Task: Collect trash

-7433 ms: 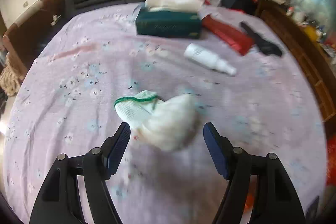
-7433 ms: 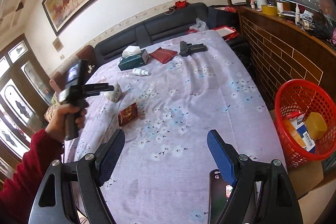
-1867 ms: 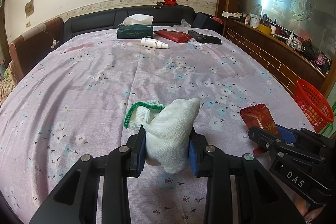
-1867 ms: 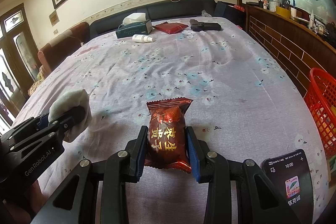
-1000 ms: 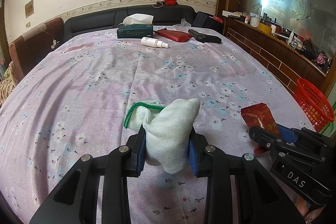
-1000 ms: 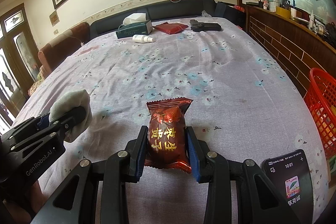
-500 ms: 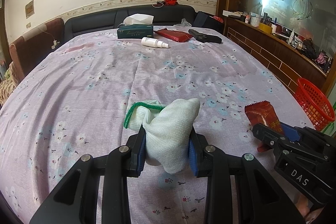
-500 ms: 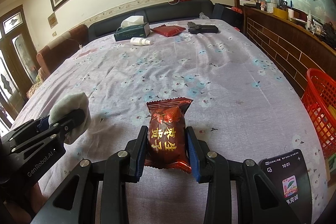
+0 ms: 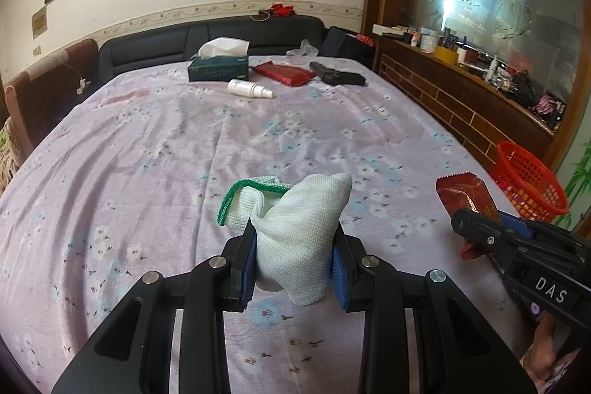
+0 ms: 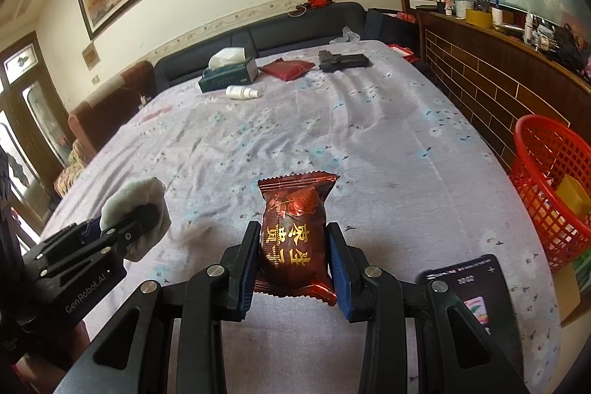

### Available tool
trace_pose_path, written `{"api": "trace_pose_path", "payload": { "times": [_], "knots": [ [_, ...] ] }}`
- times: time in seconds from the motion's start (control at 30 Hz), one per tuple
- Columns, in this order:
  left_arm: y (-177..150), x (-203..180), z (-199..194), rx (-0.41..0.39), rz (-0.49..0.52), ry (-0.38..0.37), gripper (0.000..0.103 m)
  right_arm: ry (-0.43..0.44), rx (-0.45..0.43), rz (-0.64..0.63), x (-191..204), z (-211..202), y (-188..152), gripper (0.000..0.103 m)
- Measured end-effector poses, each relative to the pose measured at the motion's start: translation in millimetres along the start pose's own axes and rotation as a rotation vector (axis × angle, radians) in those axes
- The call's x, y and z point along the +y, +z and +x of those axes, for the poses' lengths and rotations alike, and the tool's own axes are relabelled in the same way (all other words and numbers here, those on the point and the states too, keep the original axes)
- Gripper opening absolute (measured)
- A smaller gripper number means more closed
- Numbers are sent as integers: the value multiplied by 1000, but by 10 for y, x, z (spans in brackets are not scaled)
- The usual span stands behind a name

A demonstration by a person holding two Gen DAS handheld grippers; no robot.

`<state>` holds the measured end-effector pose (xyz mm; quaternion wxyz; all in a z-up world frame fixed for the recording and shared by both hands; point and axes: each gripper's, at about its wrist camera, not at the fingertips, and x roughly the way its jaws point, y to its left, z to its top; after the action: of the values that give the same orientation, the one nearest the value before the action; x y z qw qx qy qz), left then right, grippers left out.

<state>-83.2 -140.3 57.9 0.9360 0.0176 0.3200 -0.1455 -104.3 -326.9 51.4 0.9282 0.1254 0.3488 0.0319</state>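
My left gripper [image 9: 295, 268] is shut on a white knitted cloth with a green hem [image 9: 299, 220], held above the lilac flowered bedspread [image 9: 147, 154]. My right gripper [image 10: 293, 264] is shut on a dark red snack packet with gold characters [image 10: 293, 228]. In the left wrist view the right gripper [image 9: 480, 228] shows at the right with the packet [image 9: 463, 194]. In the right wrist view the left gripper [image 10: 122, 228] shows at the left with the cloth [image 10: 147, 198]. A red mesh basket [image 10: 546, 180] with several items stands at the bed's right side, also in the left wrist view [image 9: 528, 180].
At the far end lie a green tissue box [image 9: 218, 69], a white spray bottle [image 9: 249, 88], a red pouch [image 9: 284, 73] and a black object [image 9: 336, 74]. A brick-faced wooden ledge [image 10: 498, 76] runs along the right. A phone [image 10: 469, 290] is mounted by my right gripper.
Both grippers, open 7.4 s ago, have since closed on the cloth and the packet. In the last half second the right gripper has moved right and a little up, nearer the red basket.
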Motion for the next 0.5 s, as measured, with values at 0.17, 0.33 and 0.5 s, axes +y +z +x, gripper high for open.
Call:
{"api": "trace_pose_path", "payload": {
  "times": [0.17,0.33,0.5],
  "knots": [
    [81,-112,-95,-11,15,-30,32,19,-23,25,-73,-156,47,38],
    [137,-212,-142,-23,36,-40,32,33,-32,55,-175,-251,70,38],
    [189,-289,-141,-23,52,-59,32,44,-46,84,-307,-341,100,38]
  ]
}}
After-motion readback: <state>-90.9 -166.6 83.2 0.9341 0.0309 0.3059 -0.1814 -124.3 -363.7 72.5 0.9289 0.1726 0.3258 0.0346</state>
